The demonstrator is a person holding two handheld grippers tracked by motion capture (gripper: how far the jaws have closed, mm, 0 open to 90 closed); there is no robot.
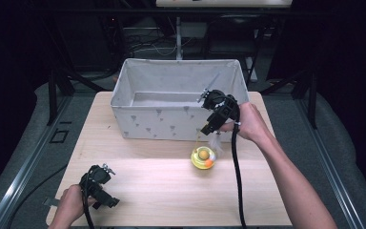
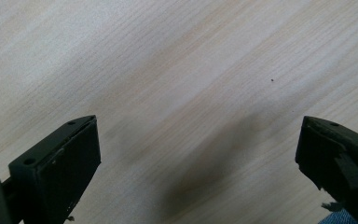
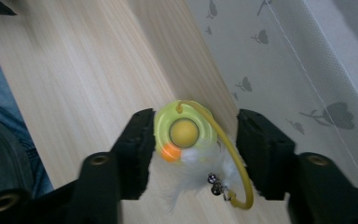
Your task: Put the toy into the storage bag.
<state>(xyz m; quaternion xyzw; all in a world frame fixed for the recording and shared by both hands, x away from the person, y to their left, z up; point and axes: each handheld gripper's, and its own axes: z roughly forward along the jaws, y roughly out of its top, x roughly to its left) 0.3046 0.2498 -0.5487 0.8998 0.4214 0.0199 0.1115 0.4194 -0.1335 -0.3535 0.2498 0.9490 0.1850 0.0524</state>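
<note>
Left gripper (image 1: 106,194) sits nearest, at the front-left of the surface (image 1: 162,191), close to the front edge; fingers (image 2: 60,163) wide apart over bare wood, nothing between them. Open surface stretches from there to the middle and right.

Right gripper (image 3: 191,149) hangs above the toy, fingers apart, one on each side of the disc, not clamped. In the right gripper view the left finger looks to be at the disc rim; can't tell if it touches.

Yellow cat toy (image 1: 203,157) lies flat on the surface, right of centre, just in front of the fabric bin (image 1: 138,121), not touching its wall. Tight on that side, free toward the front. Disc is round; ball (image 3: 183,132) sits in its centre. Yellow wire (image 3: 235,161) arcs from the disc rim toward the right gripper's camera, feather and bells (image 3: 216,185) at that end.
</note>
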